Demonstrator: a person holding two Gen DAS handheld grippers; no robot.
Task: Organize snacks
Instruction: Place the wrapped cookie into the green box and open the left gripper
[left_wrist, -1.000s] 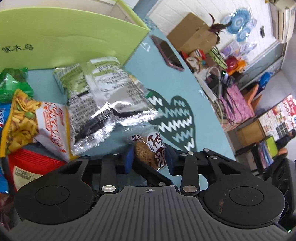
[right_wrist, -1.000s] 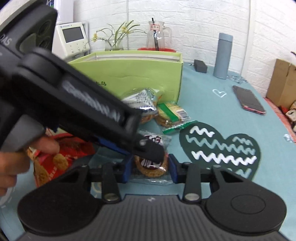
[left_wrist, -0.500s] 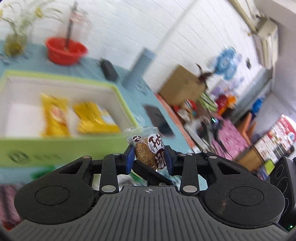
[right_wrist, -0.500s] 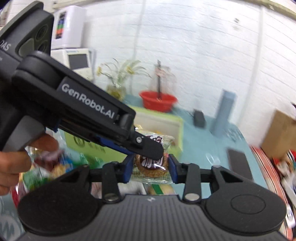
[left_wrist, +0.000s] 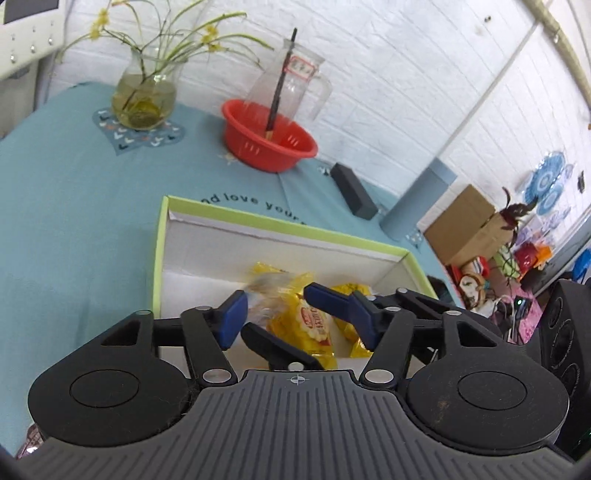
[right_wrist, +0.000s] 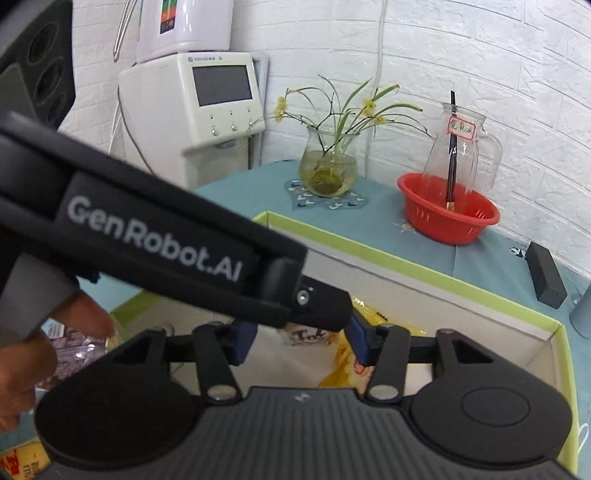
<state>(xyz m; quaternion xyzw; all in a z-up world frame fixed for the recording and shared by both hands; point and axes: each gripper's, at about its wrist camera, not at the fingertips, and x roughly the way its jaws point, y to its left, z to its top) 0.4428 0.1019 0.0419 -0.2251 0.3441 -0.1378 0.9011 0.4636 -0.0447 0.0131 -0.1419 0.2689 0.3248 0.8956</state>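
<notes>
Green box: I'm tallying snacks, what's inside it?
Inside the box: yellow packets and a blurred clear-wrapped snack. The tools cover the near floor.

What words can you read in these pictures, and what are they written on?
"GenRobot.AI": on the side of the left tongs, white letters on black.
"nd love your": on the blue tablecloth, cut off by the green box.
Red brand letters on the yellow snack packet: too blurred to read.
Handwritten label on the glass jug: unreadable.
Small logo above the white machine's screen: too small.
</notes>
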